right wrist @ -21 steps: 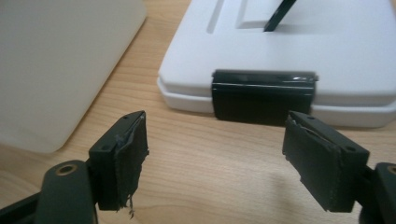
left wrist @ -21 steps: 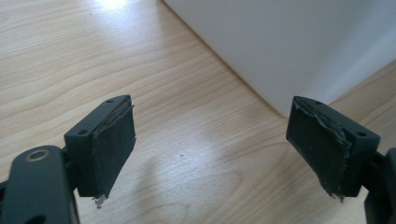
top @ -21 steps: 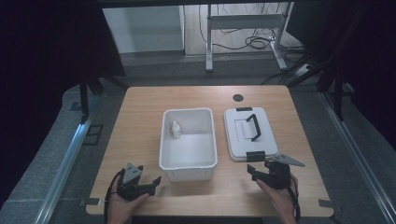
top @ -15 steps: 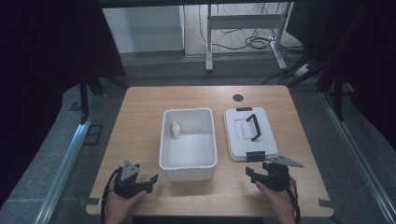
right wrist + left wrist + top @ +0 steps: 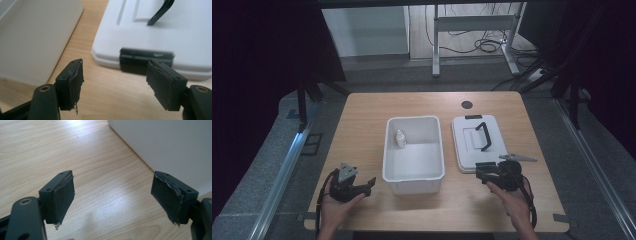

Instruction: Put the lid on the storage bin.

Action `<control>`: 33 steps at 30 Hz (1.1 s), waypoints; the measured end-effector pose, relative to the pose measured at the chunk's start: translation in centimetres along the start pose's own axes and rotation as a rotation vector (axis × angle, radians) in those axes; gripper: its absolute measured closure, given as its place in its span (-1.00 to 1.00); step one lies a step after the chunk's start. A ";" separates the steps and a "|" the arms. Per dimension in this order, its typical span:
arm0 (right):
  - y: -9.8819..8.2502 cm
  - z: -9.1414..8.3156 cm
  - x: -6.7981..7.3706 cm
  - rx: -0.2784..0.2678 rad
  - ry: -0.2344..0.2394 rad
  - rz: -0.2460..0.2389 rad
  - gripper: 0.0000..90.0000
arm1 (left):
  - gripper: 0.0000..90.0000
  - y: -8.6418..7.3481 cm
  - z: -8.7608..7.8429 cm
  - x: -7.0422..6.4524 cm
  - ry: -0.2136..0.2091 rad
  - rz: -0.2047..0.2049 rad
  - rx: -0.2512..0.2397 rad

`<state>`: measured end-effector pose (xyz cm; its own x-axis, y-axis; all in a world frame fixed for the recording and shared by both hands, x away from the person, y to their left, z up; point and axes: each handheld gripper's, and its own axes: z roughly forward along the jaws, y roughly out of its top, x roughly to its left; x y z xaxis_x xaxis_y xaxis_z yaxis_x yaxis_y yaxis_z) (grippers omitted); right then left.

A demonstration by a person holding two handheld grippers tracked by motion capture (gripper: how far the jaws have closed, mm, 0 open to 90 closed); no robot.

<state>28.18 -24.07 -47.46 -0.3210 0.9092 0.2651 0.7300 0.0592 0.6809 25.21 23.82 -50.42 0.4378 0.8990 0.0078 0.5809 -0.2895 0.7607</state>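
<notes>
Left hand-held gripper (image 5: 368, 183): jaws wide apart, nothing between them, low over the table (image 5: 362, 120), just left of the bin.
Bin (image 5: 414, 172): white, rectangular, open-topped, mid-table; small white bottle (image 5: 400, 139) stands in its far left corner.
Lid (image 5: 469, 137): white, flat, black handle (image 5: 483, 136) raised, black latch (image 5: 145, 62) on near edge, lying right of the bin.
Right hand-held gripper (image 5: 113, 80): jaws wide, empty, just before the latch.
</notes>
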 end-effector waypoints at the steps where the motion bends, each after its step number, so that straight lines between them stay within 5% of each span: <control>1: 0.6 0.0 -0.1 0.010 -0.015 -0.005 -0.31 | -0.56 -0.1 0.0 0.0 -0.013 -0.007 -0.007; 9: 4.5 -0.5 -1.8 0.065 -0.035 0.041 -0.22 | -0.56 -0.6 0.0 -1.0 -0.035 0.037 0.005; 17: 6.8 -0.1 -2.7 0.082 -0.060 0.074 -0.22 | -0.56 -1.4 -0.7 -1.1 -0.026 0.018 0.002; 33: 12.1 2.3 -3.1 0.131 -0.131 0.049 -0.14 | -0.56 -2.4 -0.7 -1.2 -0.018 0.029 0.021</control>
<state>39.39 -25.21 -41.58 -0.2081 0.9576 0.1992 0.8177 0.0586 0.5727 22.85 23.61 -51.80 0.4668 0.8842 0.0173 0.5819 -0.3219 0.7468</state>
